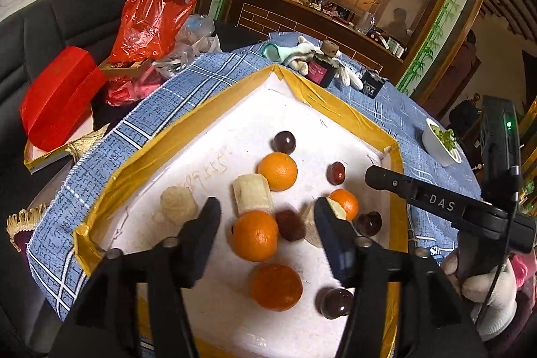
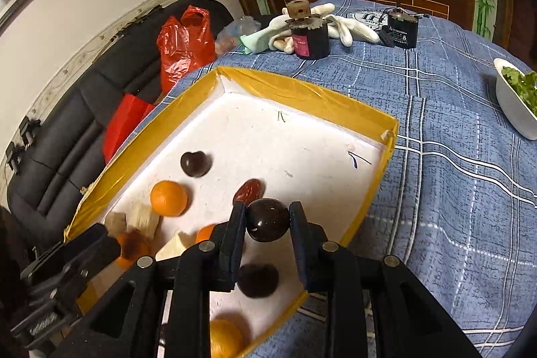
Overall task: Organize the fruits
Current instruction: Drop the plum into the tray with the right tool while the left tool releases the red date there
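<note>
A white foam tray with a yellow taped rim (image 1: 201, 123) (image 2: 302, 93) holds several oranges, dark round plums, a brown date (image 1: 290, 225) and pale banana pieces (image 1: 251, 195). My left gripper (image 1: 267, 217) hangs open over the tray's middle. An orange (image 1: 255, 235) lies below the gap, and neither pad touches it. My right gripper (image 2: 267, 220) is shut on a dark plum (image 2: 268, 220), held above the tray's near right corner. Another plum (image 2: 257, 280) and a date (image 2: 250, 190) lie under it. One right-gripper finger (image 1: 419, 195) shows at the tray's right edge.
The tray sits on a blue checked cloth (image 2: 453, 173). A white bowl of greens (image 2: 517, 103) (image 1: 439, 143) stands to the right. A dark jar (image 2: 308, 32), a black box (image 2: 402, 29) and white gloves lie behind. A red bag (image 1: 151, 19) rests on the dark sofa at left.
</note>
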`<act>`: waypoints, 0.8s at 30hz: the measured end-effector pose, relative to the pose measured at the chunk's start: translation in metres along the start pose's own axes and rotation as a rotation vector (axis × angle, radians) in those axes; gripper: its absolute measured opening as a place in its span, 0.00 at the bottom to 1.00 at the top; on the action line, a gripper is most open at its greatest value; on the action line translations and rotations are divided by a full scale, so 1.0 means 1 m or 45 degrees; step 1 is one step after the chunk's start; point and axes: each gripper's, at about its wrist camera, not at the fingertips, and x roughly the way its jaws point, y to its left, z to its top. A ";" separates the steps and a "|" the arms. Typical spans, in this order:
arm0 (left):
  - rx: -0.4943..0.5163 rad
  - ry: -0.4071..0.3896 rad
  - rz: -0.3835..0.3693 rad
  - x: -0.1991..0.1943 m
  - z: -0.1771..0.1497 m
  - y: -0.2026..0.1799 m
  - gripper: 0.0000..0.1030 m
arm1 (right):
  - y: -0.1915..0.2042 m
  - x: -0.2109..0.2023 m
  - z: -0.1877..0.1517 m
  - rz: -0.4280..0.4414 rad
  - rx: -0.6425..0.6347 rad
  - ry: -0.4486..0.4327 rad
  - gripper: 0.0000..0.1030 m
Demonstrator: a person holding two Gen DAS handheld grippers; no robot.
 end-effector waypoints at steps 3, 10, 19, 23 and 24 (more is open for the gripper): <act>-0.023 -0.006 -0.009 -0.003 0.002 0.004 0.67 | 0.001 -0.003 0.003 -0.013 -0.008 -0.018 0.30; -0.029 -0.037 -0.027 -0.019 0.002 -0.002 0.71 | -0.001 -0.031 0.004 0.006 0.026 -0.095 0.36; 0.163 -0.165 0.063 -0.060 -0.013 -0.058 0.88 | -0.008 -0.099 -0.042 -0.021 0.047 -0.241 0.54; 0.326 -0.190 0.083 -0.067 -0.034 -0.101 0.93 | -0.016 -0.130 -0.083 -0.116 0.059 -0.322 0.60; 0.358 -0.182 0.071 -0.068 -0.041 -0.112 0.93 | -0.021 -0.139 -0.093 -0.142 0.080 -0.341 0.61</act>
